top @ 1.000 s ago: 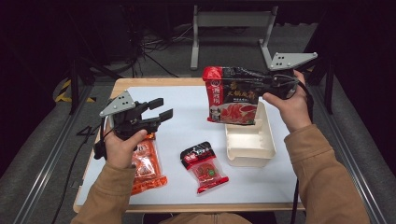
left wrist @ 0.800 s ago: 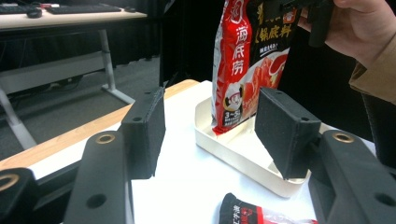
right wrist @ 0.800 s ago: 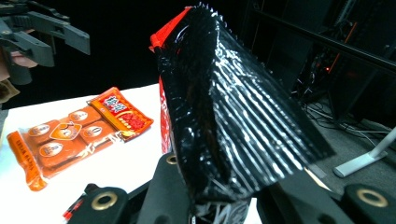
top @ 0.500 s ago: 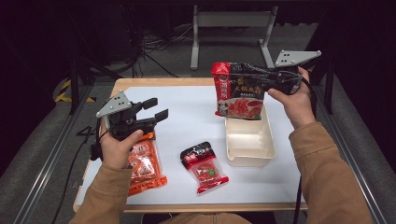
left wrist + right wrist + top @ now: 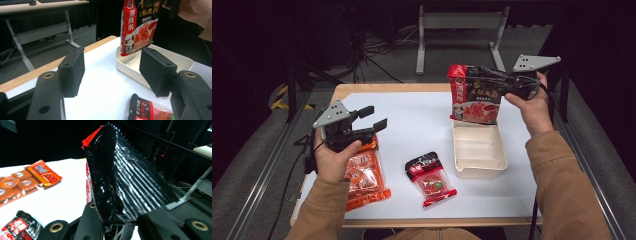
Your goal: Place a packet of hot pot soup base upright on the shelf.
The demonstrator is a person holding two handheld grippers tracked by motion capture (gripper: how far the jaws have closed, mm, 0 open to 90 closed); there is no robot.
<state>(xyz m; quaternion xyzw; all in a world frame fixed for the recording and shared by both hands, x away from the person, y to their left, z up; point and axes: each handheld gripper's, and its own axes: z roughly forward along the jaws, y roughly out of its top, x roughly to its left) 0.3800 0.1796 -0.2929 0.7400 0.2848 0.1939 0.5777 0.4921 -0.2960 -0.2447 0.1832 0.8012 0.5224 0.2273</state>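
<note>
Right tongs (image 5: pixel 499 82) clamp red hotpot pouch (image 5: pixel 474 95) top — hanging over cream tray (image 5: pixel 479 167); left tongs (image 5: pixel 374 120) empty, just opening

The red hot-pot soup base pouch (image 5: pixel 474 95) is glossy plastic film; its black sealed top edge (image 5: pixel 125 182) is ribbed with fine crimp lines and shines in the right gripper view. The small red-and-black sauce packet (image 5: pixel 430 178) and the orange snack packet (image 5: pixel 364 177) are also shiny, slightly crinkled plastic film. The cream tray (image 5: pixel 478 152) looks like smooth, matt moulded plastic. The table (image 5: pixel 422 125) has a smooth, matt white top with a pale wood edge. The left gripper (image 5: pixel 111 67) has matt black plastic jaws with foam-like pads (image 5: pixel 75 70) and brass-coloured metal eyelets. The sleeve (image 5: pixel 562 190) is tan woven cloth.
</note>
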